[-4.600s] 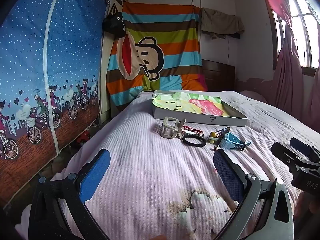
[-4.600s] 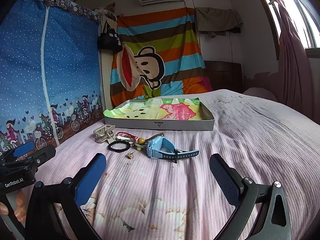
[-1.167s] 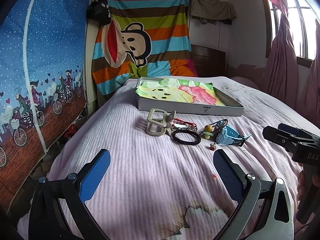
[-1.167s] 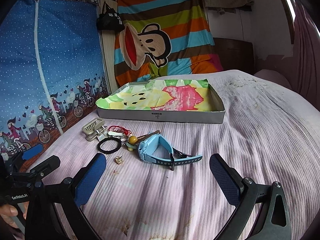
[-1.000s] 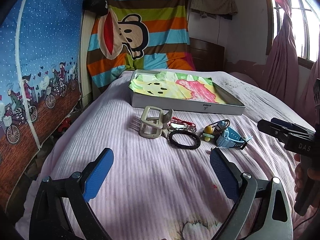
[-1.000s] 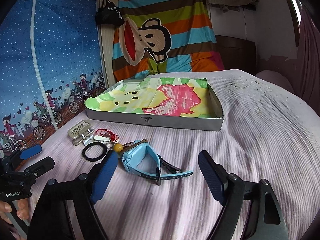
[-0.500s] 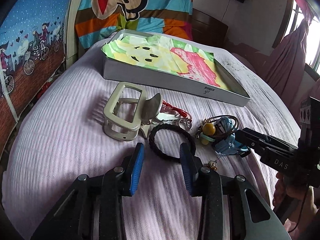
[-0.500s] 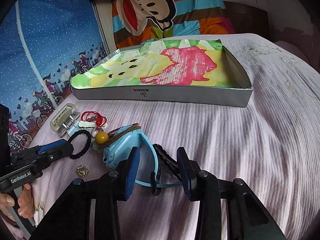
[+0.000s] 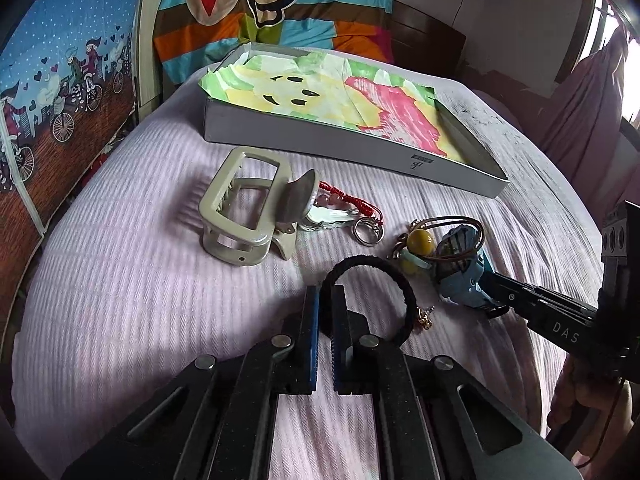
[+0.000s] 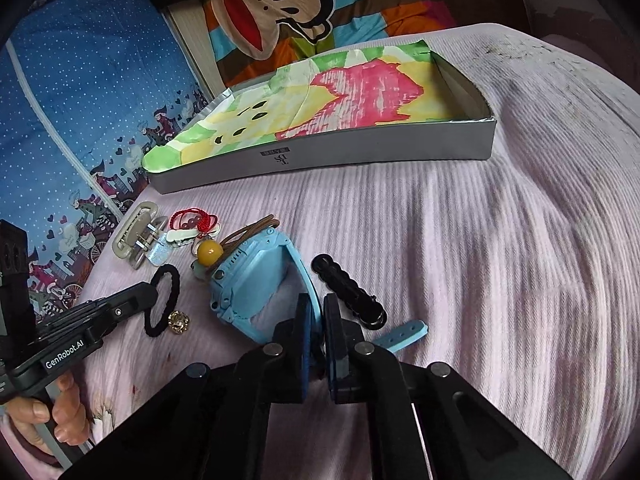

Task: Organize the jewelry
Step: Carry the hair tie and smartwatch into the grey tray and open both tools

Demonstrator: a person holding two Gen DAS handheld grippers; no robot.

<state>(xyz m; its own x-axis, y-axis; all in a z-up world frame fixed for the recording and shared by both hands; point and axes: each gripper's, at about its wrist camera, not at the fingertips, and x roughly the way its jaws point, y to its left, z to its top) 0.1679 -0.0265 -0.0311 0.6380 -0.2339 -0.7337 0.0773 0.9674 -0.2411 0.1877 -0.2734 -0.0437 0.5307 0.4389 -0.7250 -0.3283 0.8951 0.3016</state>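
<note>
My left gripper (image 9: 325, 300) is shut on the black hair tie (image 9: 394, 280), pinching its left side against the bed; it also shows in the right wrist view (image 10: 170, 292). My right gripper (image 10: 316, 308) is shut on the strap of the blue watch (image 10: 252, 272), which lies on the bed; the watch also shows in the left wrist view (image 9: 460, 280). A beige hair claw (image 9: 244, 216), a red cord charm (image 9: 344, 200), a key ring (image 9: 366, 232), a yellow bead on a brown cord (image 9: 420, 242) and a small gold charm (image 10: 178, 320) lie around them.
A shallow grey box (image 9: 320, 140) lined with colourful paper sits behind the items on the pink striped bedspread (image 10: 500, 260). A blue fabric wardrobe (image 10: 80, 100) stands at the left. A striped monkey blanket (image 9: 260, 0) hangs at the back.
Both grippers moved forward and down to the items and closed. The left shut on the hair tie, the right on the watch strap.
</note>
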